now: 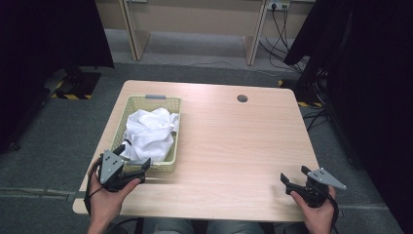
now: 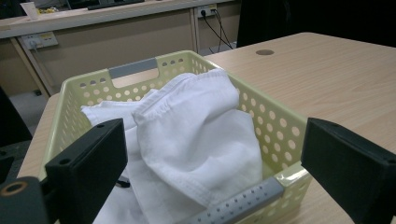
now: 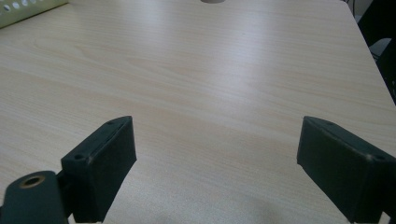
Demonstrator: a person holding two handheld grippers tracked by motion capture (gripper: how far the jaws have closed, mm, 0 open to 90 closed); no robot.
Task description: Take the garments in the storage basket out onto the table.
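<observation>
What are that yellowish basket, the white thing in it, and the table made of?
The basket looks like moulded plastic, pale yellow and slightly glossy, with rows of round punched holes and grey handle strips. The white cloth seems to be woven cotton or similar: matte, crumpled, with stitched seams. The table shows light wood grain, probably a smooth laminate rather than solid wood.

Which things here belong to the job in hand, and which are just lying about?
In the job: white cloth; pale green perforated basket; left gripper, open beside the basket.
Lying about: right gripper, open over bare table; round cable hole.
</observation>
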